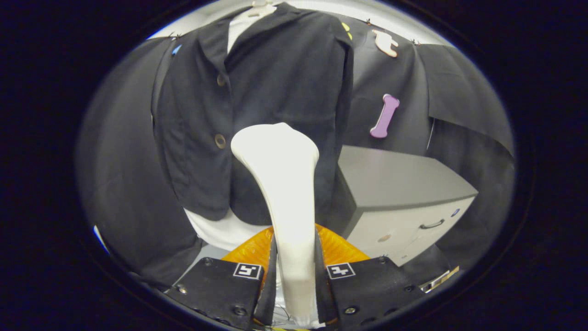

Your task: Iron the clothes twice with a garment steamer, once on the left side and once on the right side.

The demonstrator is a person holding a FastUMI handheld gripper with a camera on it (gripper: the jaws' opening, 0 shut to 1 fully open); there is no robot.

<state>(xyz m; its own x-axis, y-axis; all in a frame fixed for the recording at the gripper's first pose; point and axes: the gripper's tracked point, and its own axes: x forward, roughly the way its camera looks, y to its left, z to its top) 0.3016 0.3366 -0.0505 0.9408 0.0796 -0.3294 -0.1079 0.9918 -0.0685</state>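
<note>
A dark jacket [275, 101] hangs on a hanger over a white shirt [220, 230], facing me, with two buttons down its front. My gripper [294, 271] is shut on the handle of a white garment steamer [280, 184]. The steamer's wide head rises from between the fingers and sits in front of the jacket's lower middle, just right of the lower button. Whether the head touches the cloth I cannot tell. The jacket's hem behind the steamer is hidden.
A grey cabinet [404, 184] with a pale drawer front and handle stands to the right of the jacket. Something orange [340, 248] lies low behind the fingers. Black cloth walls surround the jacket.
</note>
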